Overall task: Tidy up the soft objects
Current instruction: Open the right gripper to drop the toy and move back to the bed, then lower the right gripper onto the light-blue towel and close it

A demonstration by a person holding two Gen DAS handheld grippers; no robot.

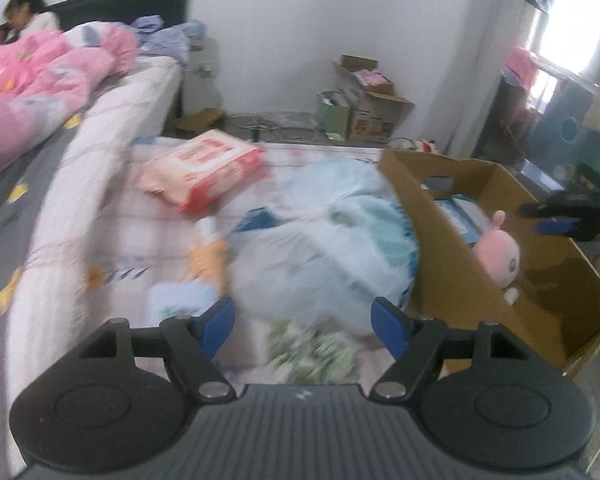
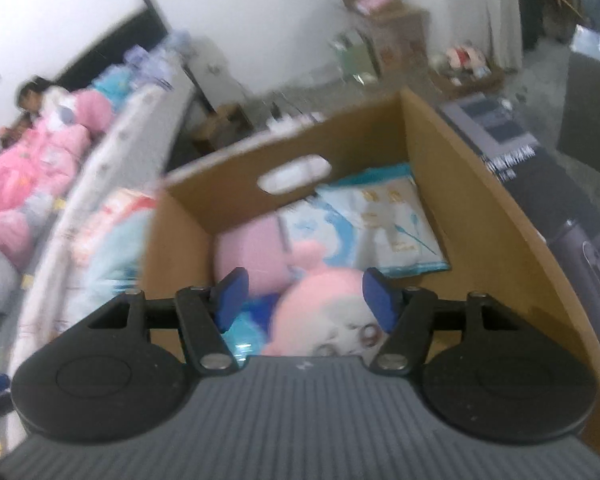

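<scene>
My left gripper is open over the bed's checked sheet. A bulky pale blue plastic bag lies just ahead of its blue fingertips, blurred and not pinched. A red and white soft pack lies further back on the bed. To the right stands an open cardboard box with a pink plush toy in it. My right gripper hangs open over that box. The pink plush lies loose below its fingers. A blue and white tissue pack and a pink soft thing also lie inside.
A person lies under a pink quilt at the bed's head. A rolled white quilt runs along the bed. Cardboard boxes stand against the far wall. Dark cases stand right of the box.
</scene>
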